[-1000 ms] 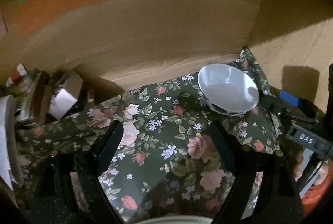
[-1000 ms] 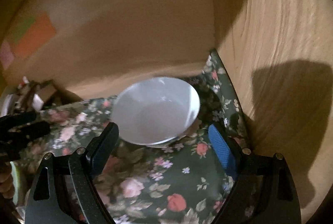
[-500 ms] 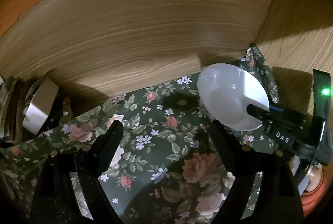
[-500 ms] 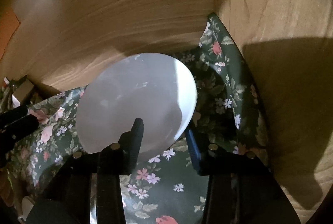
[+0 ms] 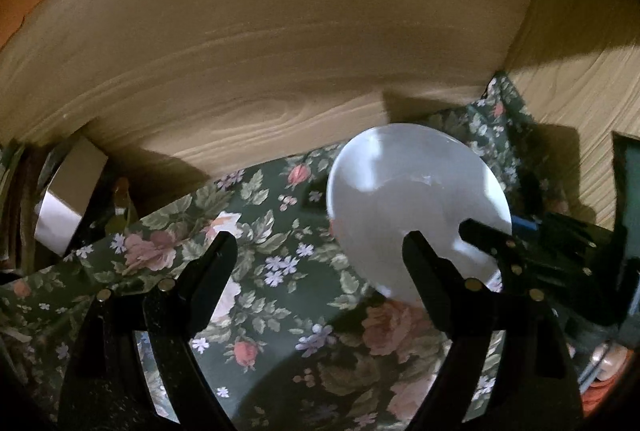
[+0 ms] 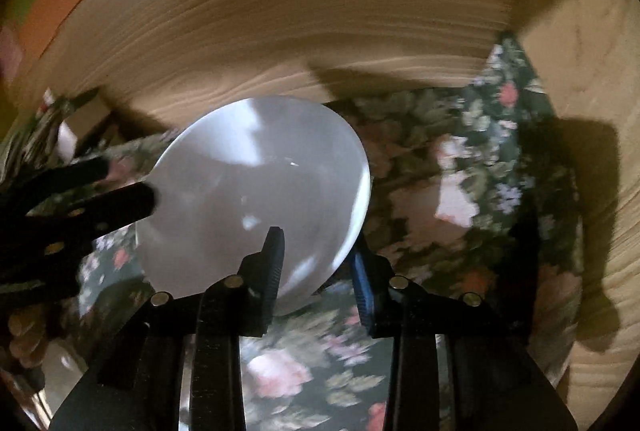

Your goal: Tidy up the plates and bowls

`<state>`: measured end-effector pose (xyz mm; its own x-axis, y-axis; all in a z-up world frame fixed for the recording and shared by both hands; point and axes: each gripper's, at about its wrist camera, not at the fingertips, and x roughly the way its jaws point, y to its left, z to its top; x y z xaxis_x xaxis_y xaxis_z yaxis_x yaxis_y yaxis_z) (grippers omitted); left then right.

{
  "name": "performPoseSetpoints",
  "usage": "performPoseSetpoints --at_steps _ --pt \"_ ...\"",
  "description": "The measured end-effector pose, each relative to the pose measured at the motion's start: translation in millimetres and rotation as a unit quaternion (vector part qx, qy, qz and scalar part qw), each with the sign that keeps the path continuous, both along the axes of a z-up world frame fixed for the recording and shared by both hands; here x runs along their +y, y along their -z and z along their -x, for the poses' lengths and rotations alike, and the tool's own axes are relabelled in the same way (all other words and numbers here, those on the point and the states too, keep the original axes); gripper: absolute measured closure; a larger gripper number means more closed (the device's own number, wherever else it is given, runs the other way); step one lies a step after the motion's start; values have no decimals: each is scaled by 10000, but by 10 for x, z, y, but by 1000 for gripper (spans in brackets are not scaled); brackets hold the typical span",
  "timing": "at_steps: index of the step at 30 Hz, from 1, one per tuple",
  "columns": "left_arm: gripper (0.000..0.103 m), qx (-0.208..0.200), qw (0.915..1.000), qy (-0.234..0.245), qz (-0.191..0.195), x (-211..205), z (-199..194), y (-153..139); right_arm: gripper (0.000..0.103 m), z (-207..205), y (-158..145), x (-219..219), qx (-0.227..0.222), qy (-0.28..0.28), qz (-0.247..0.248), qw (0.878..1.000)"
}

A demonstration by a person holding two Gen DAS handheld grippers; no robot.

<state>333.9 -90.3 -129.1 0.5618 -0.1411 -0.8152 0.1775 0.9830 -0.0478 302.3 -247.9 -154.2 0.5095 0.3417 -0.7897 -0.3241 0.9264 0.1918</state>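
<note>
I see a dim wooden corner with a dark green floral cloth [image 5: 280,271] spread over the surface where two wood-grain walls [image 5: 280,51] meet. My right gripper [image 6: 318,255] is clamped on the near rim of a white bowl [image 6: 260,191]: its dark left finger sits inside the bowl and its blue-padded right finger presses the outside of the rim, so the bowl wall is pinched between them. The bowl is tilted, its open side turned toward the camera, over the cloth near the back wall; I cannot tell whether its base is touching the cloth. The right wrist picture is blurred, so fine detail on the cloth is lost. From the left wrist view the same bowl [image 5: 416,207] appears to the right of centre, near the corner, with the right gripper [image 5: 516,243] reaching onto its rim from the right side. My left gripper [image 5: 318,255] is released, its two black fingers spread wide apart with nothing between them but the floral cloth; its right finger overlaps the lower edge of the bowl in the picture, though I cannot tell if it touches. At the far left, against the wall, lies a boxy object with a pale face [image 5: 68,203], partly in shadow
</note>
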Motion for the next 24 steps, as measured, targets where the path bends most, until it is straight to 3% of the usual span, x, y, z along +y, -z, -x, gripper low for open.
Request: performPoseSetpoints --at_steps 6,13,24 --pt "19 337 9992 -33 -231 63 13 173 73 209 -31 100 51 -410 41 9991" --pt "36 817 9965 -52 -195 123 16 384 72 259 -103 29 223 -444 -112 9987" --pt "66 970 9951 41 -188 38 -30 509 71 59 -41 55 134 -41 -172 9998"
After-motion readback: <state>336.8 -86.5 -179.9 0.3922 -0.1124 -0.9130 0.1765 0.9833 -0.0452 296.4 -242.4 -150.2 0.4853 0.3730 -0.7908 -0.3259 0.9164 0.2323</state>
